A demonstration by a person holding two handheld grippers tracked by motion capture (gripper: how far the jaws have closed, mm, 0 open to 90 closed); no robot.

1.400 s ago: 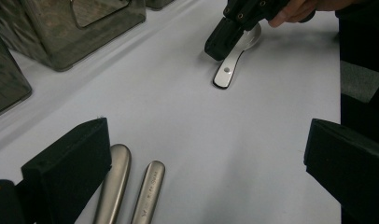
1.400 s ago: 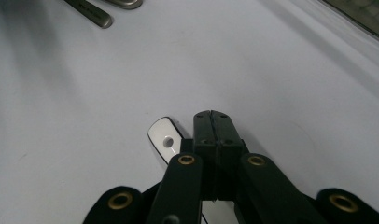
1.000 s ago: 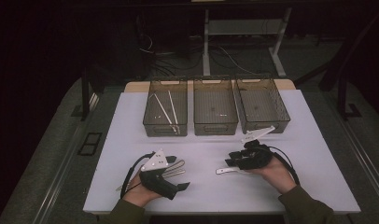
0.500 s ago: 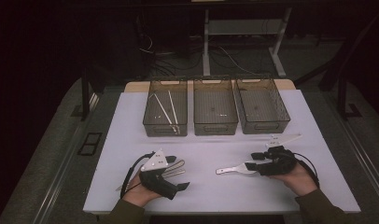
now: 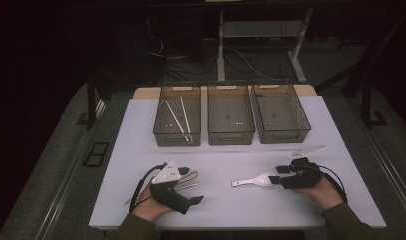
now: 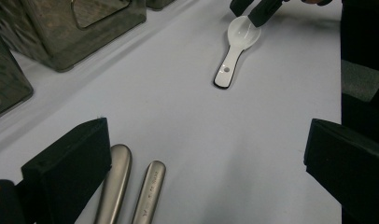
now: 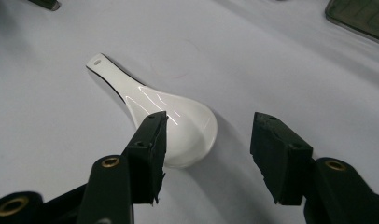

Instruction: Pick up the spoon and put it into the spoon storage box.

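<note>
A white ceramic spoon [image 5: 251,181] [image 6: 236,46] [image 7: 145,100] lies flat on the white table [image 5: 216,155], handle pointing left. My right gripper [image 5: 278,175] [image 7: 208,135] sits low at the spoon's bowl end. Its jaws have just been opening and stand apart. The bowl lies by the left jaw and no pad presses on it. My left gripper [image 5: 190,186] [image 6: 206,154] rests at the front left, jaws wide open with bare table between them. Two metal utensil handles [image 5: 190,177] [image 6: 117,182] lie beside its left jaw.
Three clear bins stand in a row at the back: the left bin [image 5: 177,137] holds long pale sticks, the middle bin [image 5: 231,137] a small item, and the right bin [image 5: 283,136] looks bare. The table's front edge is close to both hands.
My right gripper has drawn back to the right of the spoon and now points left at its bowl. The spoon lies about where it was. The left gripper has stayed put.
</note>
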